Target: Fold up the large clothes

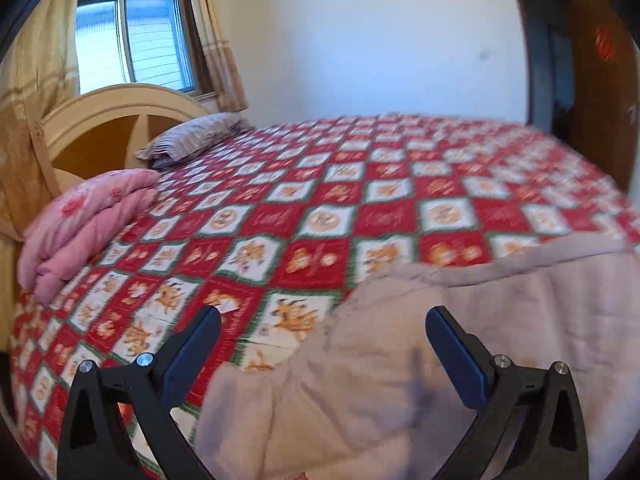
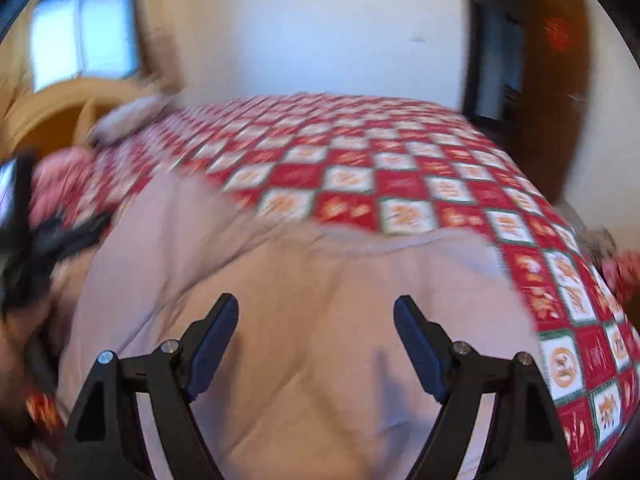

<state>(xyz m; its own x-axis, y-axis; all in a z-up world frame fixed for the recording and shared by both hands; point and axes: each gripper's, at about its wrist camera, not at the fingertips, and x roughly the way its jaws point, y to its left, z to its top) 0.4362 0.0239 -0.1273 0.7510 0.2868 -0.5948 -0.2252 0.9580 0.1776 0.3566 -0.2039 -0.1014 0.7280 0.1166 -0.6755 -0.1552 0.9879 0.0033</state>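
Note:
A large pale pinkish-beige quilted garment (image 1: 460, 360) lies spread on the near side of the bed, and it also fills the lower middle of the right wrist view (image 2: 320, 320). My left gripper (image 1: 324, 320) is open and empty above the garment's left edge. My right gripper (image 2: 316, 308) is open and empty above the middle of the garment. The left gripper shows blurred at the left edge of the right wrist view (image 2: 36, 240). Both views are blurred by motion.
The bed has a red and white checked cover (image 1: 320, 208). A folded pink quilt (image 1: 88, 224) and a grey striped pillow (image 1: 192, 140) lie by the headboard (image 1: 112, 120). A window (image 1: 132, 32) is behind; a brown door (image 1: 600, 80) is at the right.

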